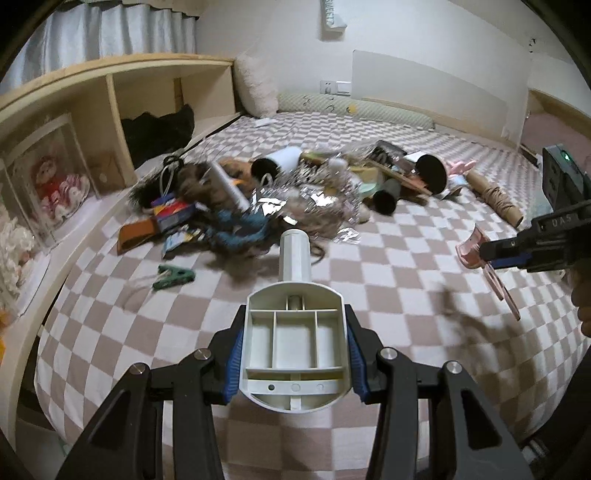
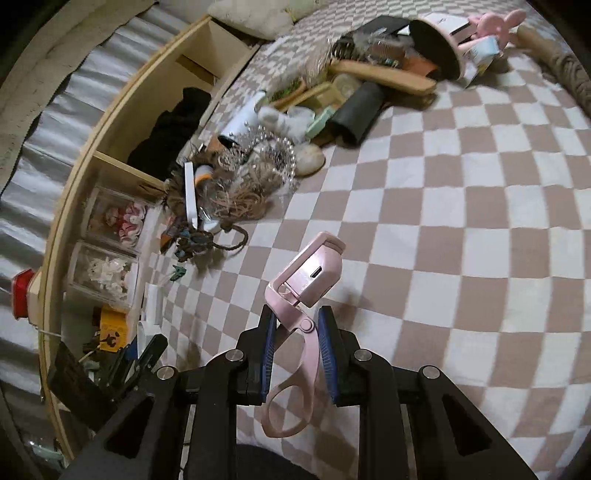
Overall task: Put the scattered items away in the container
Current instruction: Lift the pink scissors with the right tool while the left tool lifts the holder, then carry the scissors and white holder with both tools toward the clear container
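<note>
My left gripper (image 1: 295, 354) is shut on a grey-white plastic tool with a round handle (image 1: 294, 332), held above the checkered bed (image 1: 388, 280). My right gripper (image 2: 295, 354) is shut on a pink eyelash curler (image 2: 306, 284), also above the bed; it shows at the right of the left wrist view (image 1: 491, 251). A heap of scattered items (image 1: 280, 192) lies farther up the bed: black tubes, silver tinsel, a wooden brush, brown fur, cards. It also shows in the right wrist view (image 2: 295, 122). No container is clearly in view.
A green clip (image 1: 173, 276) lies apart from the heap. A wooden shelf (image 1: 110, 96) with dolls in clear boxes runs along the left. Pillows (image 1: 258, 88) lie at the head. A pink bunny (image 2: 495, 22) and cardboard tube (image 1: 495, 195) lie at the heap's right.
</note>
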Available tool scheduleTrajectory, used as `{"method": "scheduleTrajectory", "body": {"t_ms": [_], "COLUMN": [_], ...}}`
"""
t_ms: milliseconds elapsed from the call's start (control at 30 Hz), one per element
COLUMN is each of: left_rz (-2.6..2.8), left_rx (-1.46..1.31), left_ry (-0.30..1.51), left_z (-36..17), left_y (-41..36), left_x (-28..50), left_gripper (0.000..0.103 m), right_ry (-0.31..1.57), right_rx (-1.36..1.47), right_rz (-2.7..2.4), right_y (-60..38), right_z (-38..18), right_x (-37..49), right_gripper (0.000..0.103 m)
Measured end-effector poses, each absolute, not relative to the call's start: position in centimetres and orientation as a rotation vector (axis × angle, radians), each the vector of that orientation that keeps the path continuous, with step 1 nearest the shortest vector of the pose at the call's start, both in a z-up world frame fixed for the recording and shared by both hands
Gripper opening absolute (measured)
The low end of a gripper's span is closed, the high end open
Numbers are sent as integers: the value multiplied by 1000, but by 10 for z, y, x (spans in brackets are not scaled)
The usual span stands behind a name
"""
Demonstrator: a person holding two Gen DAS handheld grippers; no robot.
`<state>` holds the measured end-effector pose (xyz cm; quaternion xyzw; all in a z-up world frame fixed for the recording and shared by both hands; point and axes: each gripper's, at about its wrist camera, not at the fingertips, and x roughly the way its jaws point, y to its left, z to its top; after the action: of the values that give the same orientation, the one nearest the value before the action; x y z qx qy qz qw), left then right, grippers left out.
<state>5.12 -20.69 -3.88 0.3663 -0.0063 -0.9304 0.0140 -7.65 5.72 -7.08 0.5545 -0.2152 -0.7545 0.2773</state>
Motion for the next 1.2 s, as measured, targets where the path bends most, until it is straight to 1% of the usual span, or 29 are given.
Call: {"method": "scheduleTrajectory", "body": {"t_ms": [167,300,367,533,733,800,900,1033,1200], "left_rz": [-2931,-2958,-2971,-3011,-3058,-3077,-3106,-3141,-3165], "left_rx": [1118,1103,1096,1073,1049,1030,1006,983,997], "left_ry": [-47,-55,-69,-77,-73,-70,-62,-81,-102], "left_z": [-21,-10,-5,7,20,25,34,44,45], "left_y": [-186,-169,-160,-137,-108,-98,-84,-61,-39], "left_x": [46,43,42,36,29,27,23,16,10], "left_gripper": [46,46,46,46,46,46,46,46,46], "right_ry": [-583,-548,-508,-338,-268,-223,-238,-278,-327], "right_rx": [1454,1418,1400,1338,1294,1260,1266,1286,1311], "right_rz": [-2057,-2102,-2142,-2266,-2355,-2413,-2422,-2419,-2413], "right_y": [78,93,100,116,141,151,163,179,199], "right_z": [-56,-42,-34,-14,0,7,6,2,-3], "right_x": [-70,-63,-58,-45,-33,-28,-26,-24,-22], "right_gripper": [24,24,24,24,24,22,19,9,9]}}
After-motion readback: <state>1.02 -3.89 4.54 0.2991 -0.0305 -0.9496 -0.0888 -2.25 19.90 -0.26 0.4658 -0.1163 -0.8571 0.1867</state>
